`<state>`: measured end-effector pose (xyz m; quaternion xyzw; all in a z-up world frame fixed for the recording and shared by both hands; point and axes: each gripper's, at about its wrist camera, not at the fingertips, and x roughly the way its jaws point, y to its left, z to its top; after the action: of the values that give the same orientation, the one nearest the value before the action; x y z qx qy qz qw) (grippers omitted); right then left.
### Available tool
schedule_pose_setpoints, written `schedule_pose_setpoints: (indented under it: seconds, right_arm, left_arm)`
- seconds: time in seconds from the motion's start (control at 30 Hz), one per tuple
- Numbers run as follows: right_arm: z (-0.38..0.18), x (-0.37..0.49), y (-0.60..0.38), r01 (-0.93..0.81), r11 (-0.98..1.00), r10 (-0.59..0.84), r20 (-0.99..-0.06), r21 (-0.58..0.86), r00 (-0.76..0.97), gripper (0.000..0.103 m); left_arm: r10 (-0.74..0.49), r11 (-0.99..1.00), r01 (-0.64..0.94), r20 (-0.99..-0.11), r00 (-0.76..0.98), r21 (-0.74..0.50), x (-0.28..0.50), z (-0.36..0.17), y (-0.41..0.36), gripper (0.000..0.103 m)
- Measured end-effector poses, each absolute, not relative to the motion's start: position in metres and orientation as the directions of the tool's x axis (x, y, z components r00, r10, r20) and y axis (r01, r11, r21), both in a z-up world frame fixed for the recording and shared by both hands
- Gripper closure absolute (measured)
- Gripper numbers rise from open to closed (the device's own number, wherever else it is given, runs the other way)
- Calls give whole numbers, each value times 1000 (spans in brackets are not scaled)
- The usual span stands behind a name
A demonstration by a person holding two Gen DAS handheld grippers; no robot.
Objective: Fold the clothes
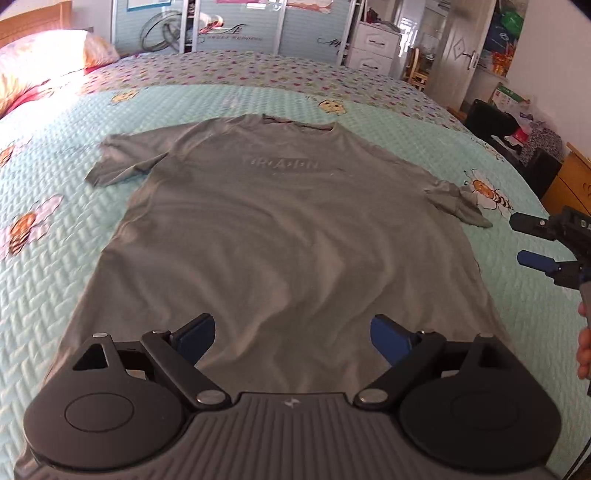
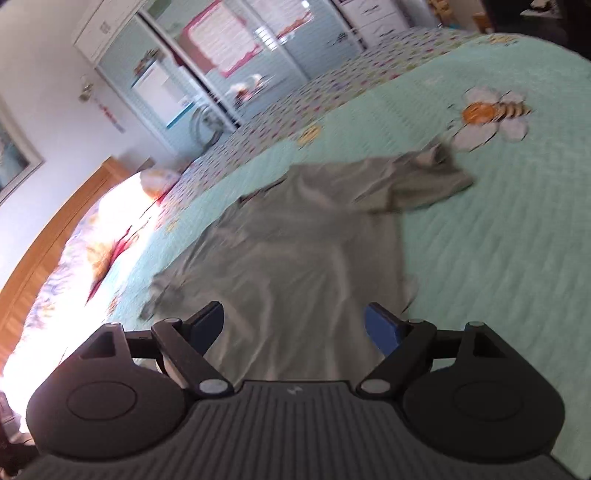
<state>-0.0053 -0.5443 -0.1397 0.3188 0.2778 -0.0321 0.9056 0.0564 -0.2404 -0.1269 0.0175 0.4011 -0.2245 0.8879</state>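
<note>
a: one grey short-sleeved cotton t-shirt (image 1: pixel 280 229) lies flat and face up on the mint-green quilted bedspread with bee and flower patches (image 1: pixel 48 280), collar away from the cameras, hem nearest them

b: starting at the left, what's there?

a: a sunlit floral pillow (image 1: pixel 48 48) against the wooden headboard (image 1: pixel 33 18), then the shirt's left sleeve spread out on the quilt, a little creased

b: and the left gripper (image 1: pixel 291 338)?

a: it hangs over the hem, tilted down, its blue-padded fingers (image 1: pixel 197 338) spread wide with only bare cloth showing between them. they pinch nothing

b: further right?

a: faint raised lettering across the chest, soft wrinkles down the body, then the right sleeve, bunched and twisted beside a bee patch. past that, at the frame edge of the left view, the right gripper (image 1: pixel 517 240) comes in from the side near that sleeve, with part of a hand (image 1: pixel 584 350) below it

b: is that one clamped on anything?

a: no. in its own blurred, tilted view its jaws stand wide apart over the shirt's lower body, empty. behind the bed are pale blue sliding wardrobe doors (image 1: pixel 236 26) and white drawers (image 1: pixel 373 48)
</note>
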Motion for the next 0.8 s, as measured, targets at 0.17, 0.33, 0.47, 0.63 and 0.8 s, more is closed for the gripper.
schedule_pose_setpoints:
  seconds: [0.17,0.33,0.47,0.63,0.8]
  right_arm:
    - [-162,44,-641,305,743,31,-485,596,874,19]
    - [-182,103,-706,284,731,60,-474,620,878,19]
    - [-202,138,-733,271,690,142,-492,671,859,20]
    - [-221,161,-742,149,688,276,-445,711,852,20]
    - [-222,168,-737,45,719,374,-440,693,816,21]
  left_arm:
    - [-429,884,425,-696,576,-192,93,-138,-279,8]
    - [-451,883,358,-761,466,-304,120,-183,-288,8]
    - [-495,856,412,-721,485,-311,110,-196,-288,0]
    - [-472,849,487,-704,530,-203,98,-202,-297,0]
    - [-462,851,497,-697,549,-172,97,-205,-300,0]
